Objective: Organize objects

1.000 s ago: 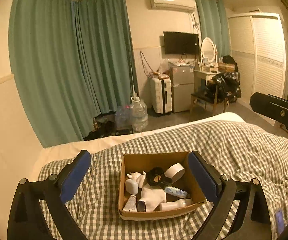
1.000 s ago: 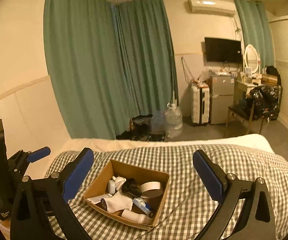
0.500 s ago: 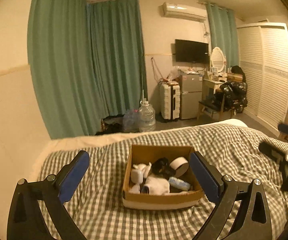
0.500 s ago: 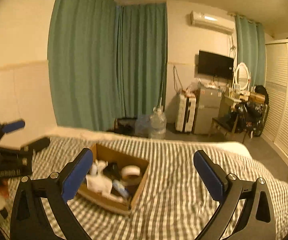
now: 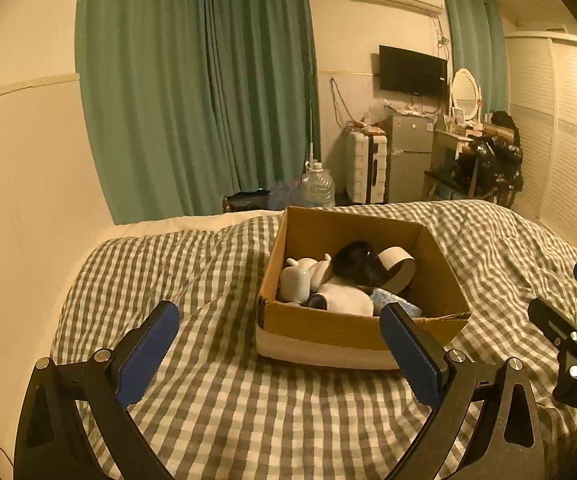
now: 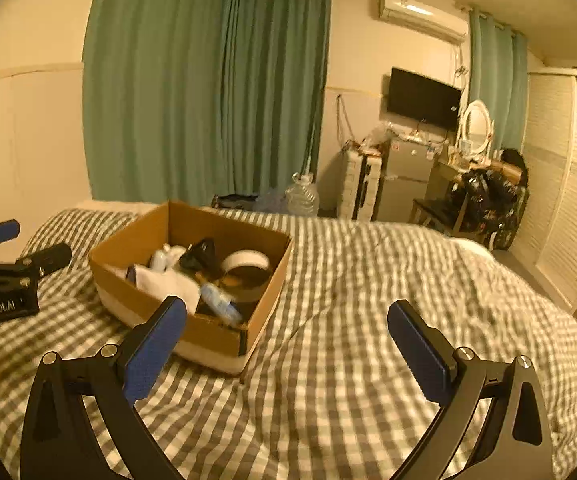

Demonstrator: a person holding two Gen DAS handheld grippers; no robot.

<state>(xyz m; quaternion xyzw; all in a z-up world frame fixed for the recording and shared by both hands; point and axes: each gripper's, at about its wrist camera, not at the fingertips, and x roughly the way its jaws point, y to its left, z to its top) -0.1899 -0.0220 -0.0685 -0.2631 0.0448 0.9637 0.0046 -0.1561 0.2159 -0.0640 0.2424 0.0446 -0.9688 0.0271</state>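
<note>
An open cardboard box (image 5: pixel 328 326) sits on the checked bedspread (image 5: pixel 216 392). It also shows in the right wrist view (image 6: pixel 208 330). Inside lie a roll of white tape (image 5: pixel 398 262), a black object (image 5: pixel 354 266), white bottles (image 5: pixel 298 282), a white cloth (image 5: pixel 346 300) and a blue-labelled tube (image 6: pixel 218 304). My left gripper (image 5: pixel 280 354) is open and empty, low over the bed just in front of the box. My right gripper (image 6: pixel 288 346) is open and empty, in front of the box's right corner. Each gripper shows at the edge of the other's view.
The bed fills the foreground, with a wall on its left. Beyond its far edge stand green curtains (image 5: pixel 208 92), water jugs (image 5: pixel 316 190), a white suitcase (image 5: pixel 368 174), a small fridge (image 5: pixel 408 156), a dresser with mirror (image 5: pixel 464 96) and a white wardrobe (image 5: pixel 568 140).
Both grippers have dropped lower and closer to the box, so it looks larger in both views. Both stay open and empty. The box has not moved.
</note>
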